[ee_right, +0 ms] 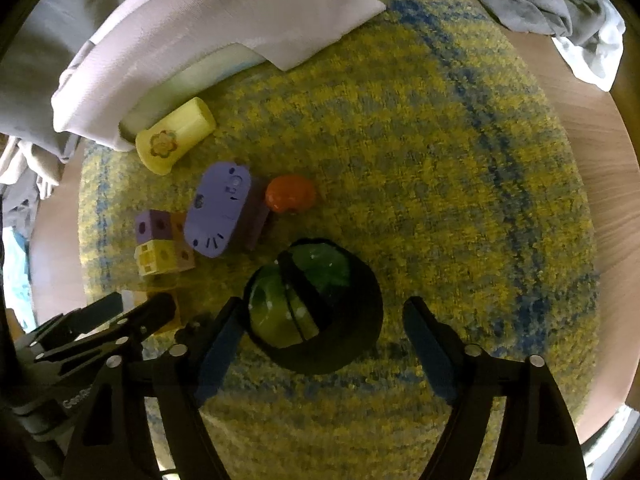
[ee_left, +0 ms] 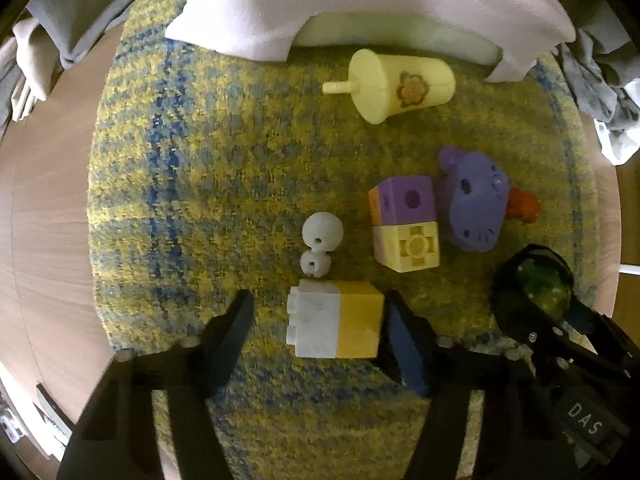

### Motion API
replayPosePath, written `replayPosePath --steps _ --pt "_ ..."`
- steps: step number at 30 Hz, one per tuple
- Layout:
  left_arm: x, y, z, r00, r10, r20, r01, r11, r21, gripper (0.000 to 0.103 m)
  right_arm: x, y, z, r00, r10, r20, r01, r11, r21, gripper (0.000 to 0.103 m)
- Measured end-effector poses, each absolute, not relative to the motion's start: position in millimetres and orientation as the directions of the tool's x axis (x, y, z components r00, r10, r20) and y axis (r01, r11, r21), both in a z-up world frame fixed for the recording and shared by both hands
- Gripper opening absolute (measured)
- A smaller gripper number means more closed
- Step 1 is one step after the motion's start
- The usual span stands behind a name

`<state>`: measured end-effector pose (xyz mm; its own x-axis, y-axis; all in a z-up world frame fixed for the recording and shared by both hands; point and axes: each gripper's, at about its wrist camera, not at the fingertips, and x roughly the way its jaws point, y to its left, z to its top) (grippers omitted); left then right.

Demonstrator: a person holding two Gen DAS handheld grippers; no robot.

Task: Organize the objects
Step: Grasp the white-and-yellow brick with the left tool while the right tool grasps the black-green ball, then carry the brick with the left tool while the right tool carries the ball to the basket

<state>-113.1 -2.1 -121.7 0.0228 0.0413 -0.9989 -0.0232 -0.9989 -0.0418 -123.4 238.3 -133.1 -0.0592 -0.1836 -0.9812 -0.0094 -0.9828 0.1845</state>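
Two claws: both spread wide, neither grasping anything.
Left claw: straddles the white-and-yellow block; the right finger sits just beside the block's yellow end, the left finger stands apart from the white end.
Right claw: straddles the green ball in its black holder, the left finger close against it.
Progress: judged early; toys lie loose on the rug, none visibly sorted.
Left to do: gather block, ball, grey beads, purple-and-yellow cubes, purple toy, orange piece, yellow cup.
Around: white cloth at the far edge, part covering a pale box.
Obstacles: beads just beyond the block; claws work close together.
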Motion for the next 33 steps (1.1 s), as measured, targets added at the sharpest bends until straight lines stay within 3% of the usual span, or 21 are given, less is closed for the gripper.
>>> replayPosePath --steps 5,7,15,33 --pt "-112.8 1.0 -131.1 0.031 0.040 -0.999 -0.024 -0.999 -0.040 0.051 -124.5 231.5 -139.7 -0.041 -0.177 -0.983 -0.001 -0.984 0.178 0.070" --pt "-111.8 2.8 -129.7 0.021 0.023 -1.000 -0.038 -0.999 -0.023 0.041 -124.1 227.5 -141.3 -0.035 -0.187 -0.982 0.010 -0.982 0.187 0.065" --pt "-90.0 12.0 -116.8 -0.012 0.028 -1.000 -0.070 -0.997 -0.027 0.041 -114.9 207.2 -130.2 -0.079 -0.112 -0.991 0.077 -0.991 0.106 0.063" --pt "-74.3 10.5 -21.9 -0.254 0.045 -0.966 -0.108 -0.994 -0.018 0.041 -94.4 208.3 -38.7 -0.320 -0.070 -0.945 0.120 -0.992 0.033 0.063"
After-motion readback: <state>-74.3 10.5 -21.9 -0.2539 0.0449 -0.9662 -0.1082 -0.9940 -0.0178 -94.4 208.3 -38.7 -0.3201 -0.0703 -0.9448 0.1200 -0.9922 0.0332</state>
